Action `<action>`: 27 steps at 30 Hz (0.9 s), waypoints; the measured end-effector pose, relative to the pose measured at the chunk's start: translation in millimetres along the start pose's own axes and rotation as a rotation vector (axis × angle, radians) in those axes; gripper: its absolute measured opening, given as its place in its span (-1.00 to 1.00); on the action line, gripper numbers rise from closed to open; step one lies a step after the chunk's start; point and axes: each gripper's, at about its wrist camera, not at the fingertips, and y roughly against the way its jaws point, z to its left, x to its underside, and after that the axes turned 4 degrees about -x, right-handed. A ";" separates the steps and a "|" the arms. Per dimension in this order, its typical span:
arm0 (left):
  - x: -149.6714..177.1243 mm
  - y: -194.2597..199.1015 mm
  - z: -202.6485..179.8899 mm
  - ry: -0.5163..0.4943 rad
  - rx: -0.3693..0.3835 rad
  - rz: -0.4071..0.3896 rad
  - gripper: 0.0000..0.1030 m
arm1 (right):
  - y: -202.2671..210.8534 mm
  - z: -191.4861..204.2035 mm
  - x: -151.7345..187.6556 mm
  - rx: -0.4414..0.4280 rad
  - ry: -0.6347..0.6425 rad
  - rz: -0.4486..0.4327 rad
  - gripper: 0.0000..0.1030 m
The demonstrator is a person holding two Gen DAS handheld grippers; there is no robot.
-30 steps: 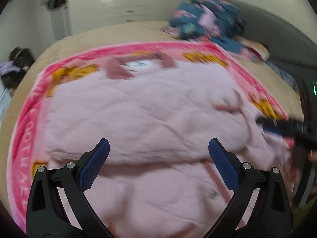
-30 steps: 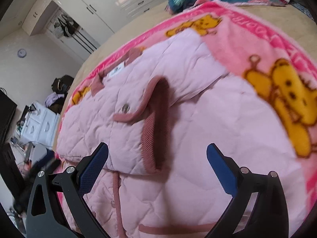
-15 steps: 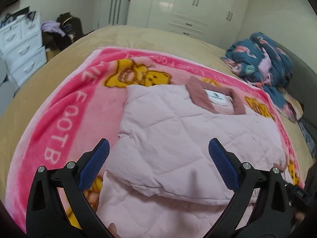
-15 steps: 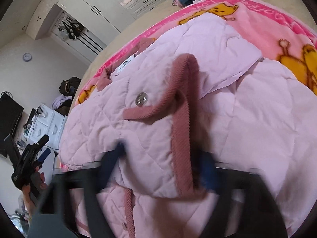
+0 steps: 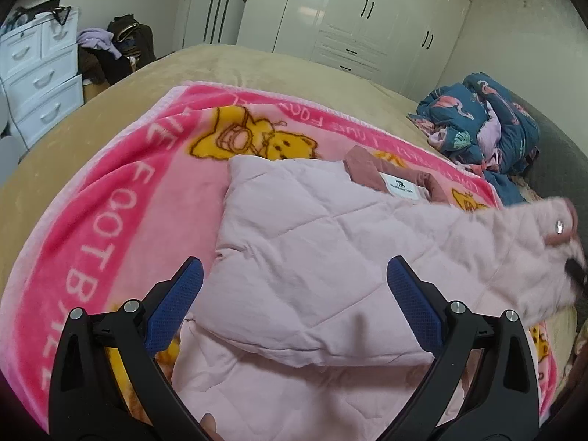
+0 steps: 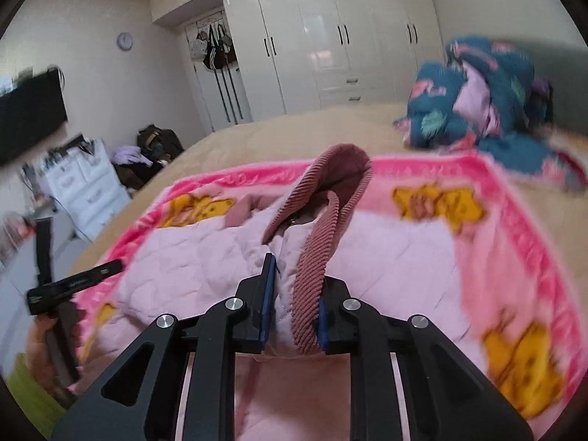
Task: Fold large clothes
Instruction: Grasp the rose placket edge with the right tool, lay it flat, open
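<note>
A pale pink quilted jacket (image 5: 312, 257) lies partly folded on a bright pink cartoon blanket (image 5: 110, 220) on the bed. Its dusty-rose collar with a white label (image 5: 400, 185) points to the far side. My left gripper (image 5: 294, 294) is open and empty, hovering over the jacket's left folded part. My right gripper (image 6: 294, 305) is shut on the jacket's sleeve at its ribbed rose cuff (image 6: 319, 250) and holds it lifted above the jacket (image 6: 191, 257). The lifted sleeve (image 5: 525, 242) shows blurred at the right of the left wrist view.
A heap of dark blue patterned clothes (image 5: 485, 125) lies at the bed's far right. White drawers (image 5: 40, 84) and a pile of clothes stand left of the bed. White wardrobes (image 6: 330, 55) line the far wall. The beige bedspread (image 5: 257, 66) surrounds the blanket.
My right gripper has closed on the sleeve cuff and lifted it up off the jacket. My left gripper has swung to the left and stays open over the jacket.
</note>
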 end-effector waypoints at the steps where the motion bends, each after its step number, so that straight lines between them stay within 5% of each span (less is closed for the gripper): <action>1: 0.6 -1.0 -0.4 -0.001 -0.002 0.001 0.82 | -3.9 -2.3 -3.0 0.021 0.011 0.007 -0.65; 11: 8.1 -12.0 -12.0 -0.050 0.015 0.028 0.77 | -47.9 -32.8 18.5 0.077 -0.078 0.098 -0.65; 15: 13.6 -15.5 -25.1 -0.096 0.028 0.034 0.49 | -55.3 -40.8 28.8 0.085 -0.114 0.134 -0.57; 22: 19.2 -23.8 -35.0 -0.132 0.054 0.069 0.27 | -46.4 -43.5 34.3 0.142 -0.136 0.128 0.04; 27: 21.6 -30.9 -32.8 -0.122 0.062 0.108 0.24 | -30.1 -35.8 28.7 0.172 -0.113 0.078 0.19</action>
